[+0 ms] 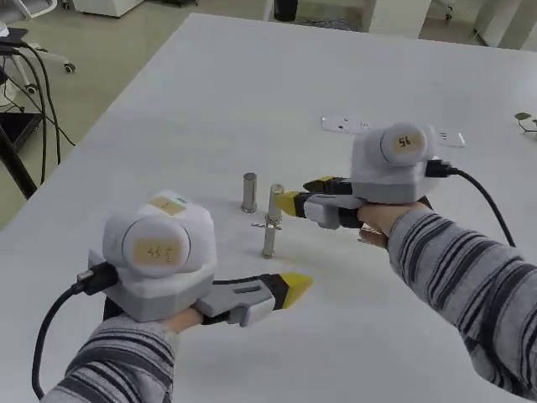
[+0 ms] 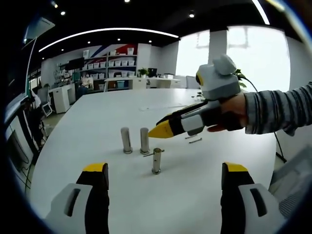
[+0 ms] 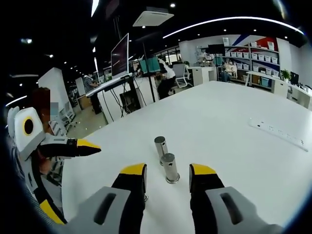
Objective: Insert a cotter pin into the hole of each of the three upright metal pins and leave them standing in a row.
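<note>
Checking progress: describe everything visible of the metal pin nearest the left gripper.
The pin is a short silvery metal cylinder, standing upright on the white table, apart from the other two pins. A thin cotter pin seems to cross it near its top, sticking out both sides. No jaws touch it.

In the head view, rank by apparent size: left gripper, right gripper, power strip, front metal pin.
1. left gripper, though it is nearest the camera, so its lead is unsure
2. right gripper
3. power strip, partly hidden
4. front metal pin
</note>
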### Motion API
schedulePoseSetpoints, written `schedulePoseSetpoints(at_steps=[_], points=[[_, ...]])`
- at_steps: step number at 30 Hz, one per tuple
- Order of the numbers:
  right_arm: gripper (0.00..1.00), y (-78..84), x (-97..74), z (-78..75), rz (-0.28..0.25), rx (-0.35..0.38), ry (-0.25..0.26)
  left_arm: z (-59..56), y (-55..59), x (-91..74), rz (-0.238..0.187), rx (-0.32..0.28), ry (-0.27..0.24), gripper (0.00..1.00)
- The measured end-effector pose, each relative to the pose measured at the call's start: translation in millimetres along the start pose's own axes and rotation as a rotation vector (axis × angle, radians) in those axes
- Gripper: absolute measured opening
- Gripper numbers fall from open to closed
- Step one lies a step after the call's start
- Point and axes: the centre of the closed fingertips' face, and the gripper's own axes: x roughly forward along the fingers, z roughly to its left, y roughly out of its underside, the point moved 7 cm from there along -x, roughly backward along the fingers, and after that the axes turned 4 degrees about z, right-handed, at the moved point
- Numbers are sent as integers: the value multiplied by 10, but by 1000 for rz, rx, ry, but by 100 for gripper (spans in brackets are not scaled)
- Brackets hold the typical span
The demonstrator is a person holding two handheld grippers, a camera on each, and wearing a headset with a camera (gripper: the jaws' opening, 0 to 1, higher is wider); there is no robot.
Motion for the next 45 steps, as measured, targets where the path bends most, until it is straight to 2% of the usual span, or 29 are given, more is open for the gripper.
schedulePoseSetpoints(at_steps=[8, 12, 16, 19, 23, 25, 29, 35, 45], points=[[21, -11, 239, -17, 21, -44, -6, 8, -10, 17, -3, 22, -11, 98], [17, 12, 311, -23, 36, -64, -10, 11, 14, 27, 19, 24, -6, 98], [11, 17, 325, -31, 32, -85, -9, 6, 18, 38, 32, 28, -7, 98], [10, 17, 319, -21, 29, -99, -12, 3, 16, 38, 31, 26, -5, 98], [9, 9, 282, -16, 58, -165, 3, -1, 40, 45, 53, 28, -3, 98], [9, 6, 289, -36, 69, -166, -1, -9, 42, 48, 57, 49, -9, 98], [8, 33, 190, -81, 92, -196, 3, -30, 30, 52, 58, 71, -6, 98], [8, 64, -24, -112, 92, -228, -9, -36, 7, 52, 44, 79, 2, 98], [8, 271, -378, -2, 125, -282, -54, -79, -9, 53, 38, 99, 20, 97]])
